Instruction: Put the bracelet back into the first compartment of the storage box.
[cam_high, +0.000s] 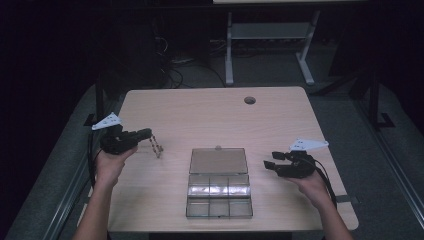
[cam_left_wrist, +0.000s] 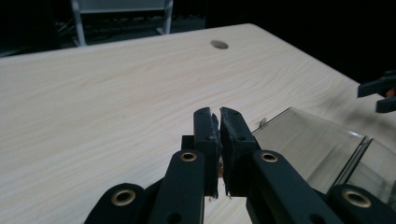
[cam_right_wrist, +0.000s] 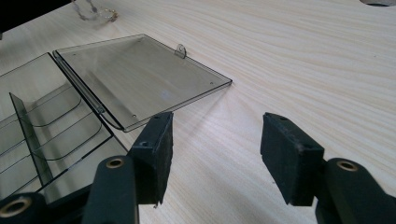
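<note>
My left gripper (cam_high: 149, 133) is held above the left part of the table, shut on a thin beaded chain (cam_high: 156, 146) that dangles from its tips. Whether the chain's lower end touches the wood I cannot tell. In the left gripper view the jaws (cam_left_wrist: 218, 116) are pressed together with a bit of the chain pinched low between them. A clear compartment box (cam_high: 219, 200) lies open in the middle, its lid (cam_high: 218, 161) flat on the far side. My right gripper (cam_high: 270, 165) hovers to the right of the box, open and empty (cam_right_wrist: 215, 154). The chain (cam_right_wrist: 98, 11) hangs beyond the lid (cam_right_wrist: 140, 74).
The wooden table (cam_high: 200, 115) has a round cable hole (cam_high: 249, 100) at the far right. Behind it, a white desk frame (cam_high: 270, 45) and cables stand on the dark floor. The box's compartments (cam_right_wrist: 46, 126) look empty.
</note>
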